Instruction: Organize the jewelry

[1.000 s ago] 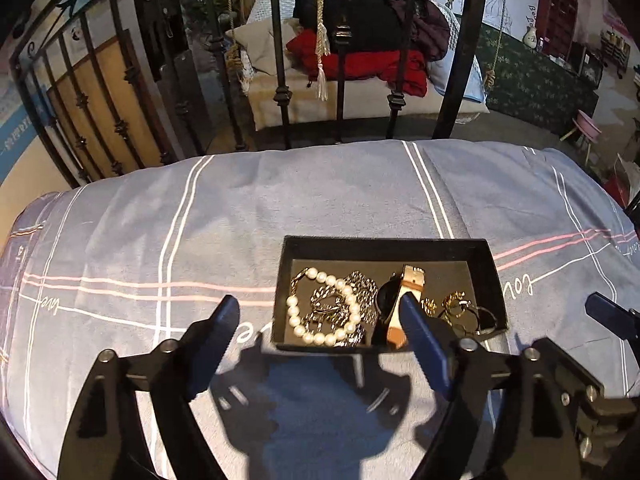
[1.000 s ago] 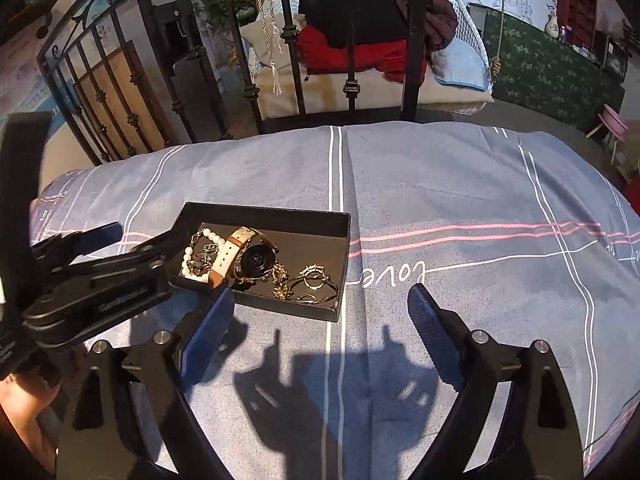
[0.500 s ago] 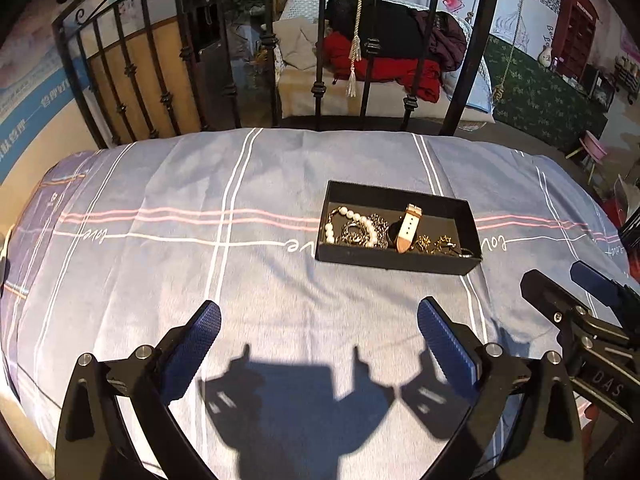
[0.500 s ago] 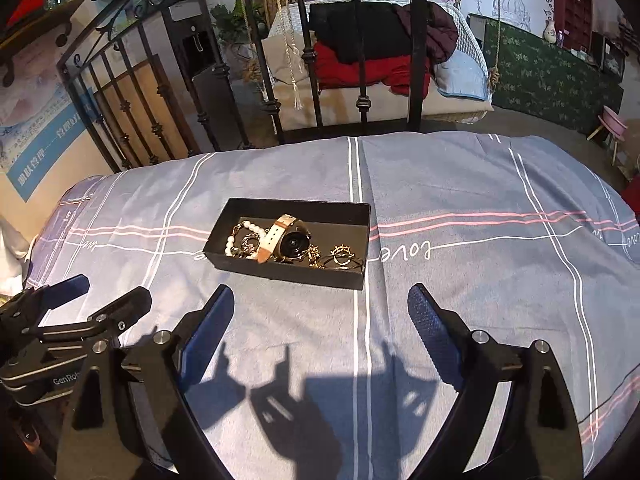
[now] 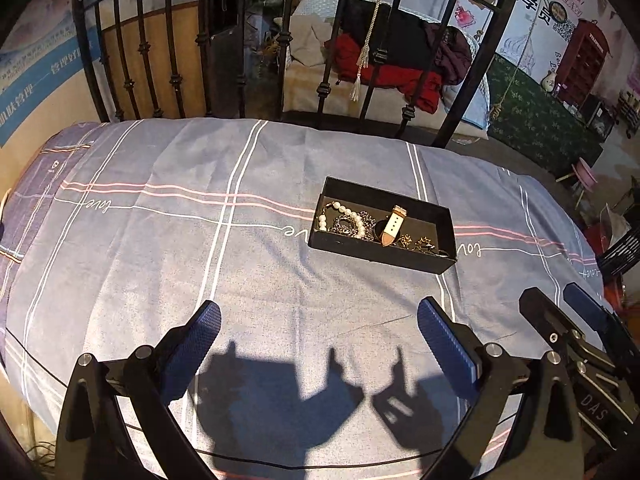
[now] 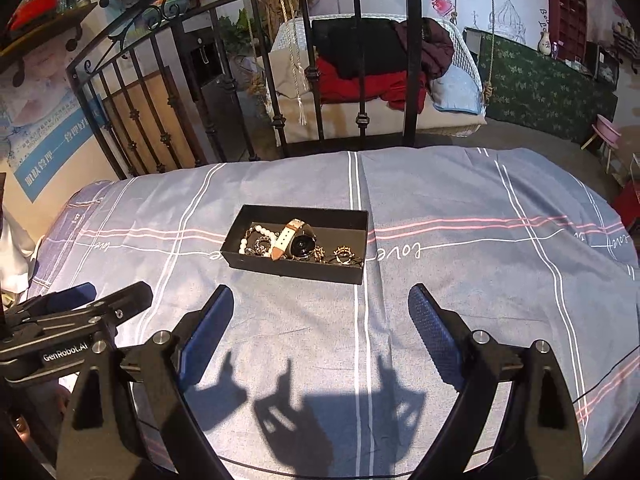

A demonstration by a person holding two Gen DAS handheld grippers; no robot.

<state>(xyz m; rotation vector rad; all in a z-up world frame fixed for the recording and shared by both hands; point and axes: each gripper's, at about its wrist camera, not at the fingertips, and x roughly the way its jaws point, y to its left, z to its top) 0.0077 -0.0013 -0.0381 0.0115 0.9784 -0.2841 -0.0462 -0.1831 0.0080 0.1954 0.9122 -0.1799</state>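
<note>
A black open box (image 5: 436,209) (image 6: 296,270) sits on the grey-blue bedspread (image 5: 200,248) (image 6: 480,280). Inside lie a pearl bracelet (image 5: 344,213) (image 6: 262,229), dark chains (image 5: 352,224), a watch with a tan strap (image 5: 393,225) (image 6: 294,239) and gold rings (image 5: 422,244) (image 6: 344,256). My left gripper (image 5: 319,330) is open and empty, held back from the box near the front of the bed. My right gripper (image 6: 321,312) is open and empty, also short of the box. Each gripper shows at the edge of the other's view.
A black iron bed rail (image 5: 328,60) (image 6: 360,60) stands behind the bed. Beyond it hangs a swing seat with red and black clothes (image 6: 360,76). The bed's front edge is just under the grippers.
Both grippers have pulled back and up from the box, which now looks smaller and farther. Both stay open and empty. The jewelry in the box has not moved.
</note>
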